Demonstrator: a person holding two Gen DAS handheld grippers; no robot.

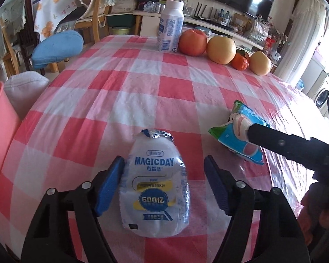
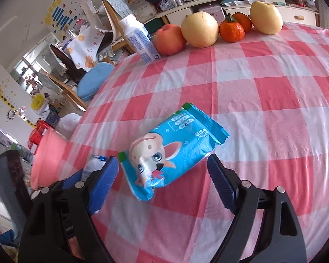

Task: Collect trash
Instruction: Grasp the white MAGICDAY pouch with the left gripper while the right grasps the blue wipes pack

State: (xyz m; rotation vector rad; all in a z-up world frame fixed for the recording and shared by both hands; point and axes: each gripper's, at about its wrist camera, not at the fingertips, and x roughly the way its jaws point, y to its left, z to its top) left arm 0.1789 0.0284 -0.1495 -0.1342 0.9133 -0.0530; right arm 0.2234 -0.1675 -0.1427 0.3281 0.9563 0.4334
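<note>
Left wrist view: left gripper [image 1: 163,184] released, straddling a small crushed white drink bottle [image 1: 155,188], left pad at its side, right pad clear of it. Bottle flat on the checked surface [image 1: 142,83], long axis straight ahead along the fingers, foil mouth away from the camera. Right wrist view: right gripper [image 2: 162,182] released too, jaws either side of a blue wipes packet [image 2: 175,153], not pressing. Packet lying askew, long axis slanting up to the right. Each piece directly under its own gripper, so probably one closing move apiece. Farther out: upright white bottle [image 1: 171,26] and fruit [image 1: 219,47] at the far edge, pink bin [image 1: 0,131] off the left side, likely the drop point. Beyond, chairs, television, cluttered shelves.
</note>
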